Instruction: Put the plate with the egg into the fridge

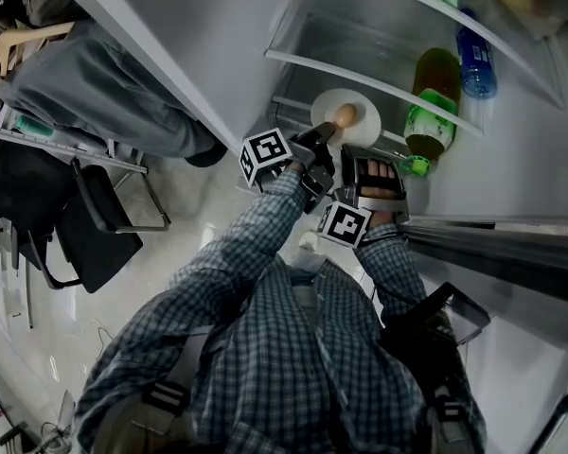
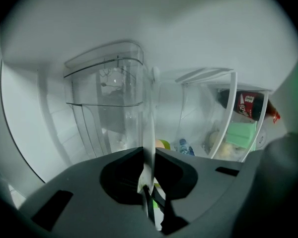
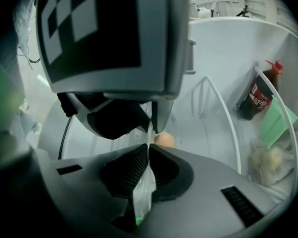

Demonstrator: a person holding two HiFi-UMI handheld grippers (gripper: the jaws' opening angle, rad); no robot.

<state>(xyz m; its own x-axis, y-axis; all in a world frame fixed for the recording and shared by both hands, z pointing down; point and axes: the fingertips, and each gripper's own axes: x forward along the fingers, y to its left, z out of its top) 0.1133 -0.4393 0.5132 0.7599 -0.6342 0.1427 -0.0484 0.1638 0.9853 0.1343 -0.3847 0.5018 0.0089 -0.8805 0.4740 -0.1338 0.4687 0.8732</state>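
1. Left gripper [image 2: 149, 151]: its fingers are closed on the rim of the white plate [image 1: 346, 116]. In the left gripper view the plate runs edge-on between them as a thin white line.
2. Right gripper [image 3: 148, 151]: its fingers are closed on the same rim, just beside the left gripper's fingers. The left gripper's marker cube [image 3: 104, 29] fills the upper left of the right gripper view.
3. Egg [image 1: 345, 114]: it lies on the plate, just beyond both pairs of fingers, and neither pair touches it.
4. Plate location: it is inside the open fridge [image 1: 218, 26], below a white shelf edge [image 1: 360, 76] in the head view. Whether it rests on a shelf or is held above one cannot be told.
5. Green bottle [image 1: 434, 97]: it stands to the right of the fingers, near the plate. A blue bottle [image 1: 475, 64] stands beyond it, further from the fingers.
6. Clear plastic bins [image 2: 104, 98]: they sit ahead of the left fingers and to their left.
7. Dark cola bottle [image 3: 258, 97] and green packet [image 3: 275, 125]: both sit in a rack to the right of the right fingers, well apart from the plate.
8. Person: checked sleeves [image 1: 256, 244] lead to both grippers.
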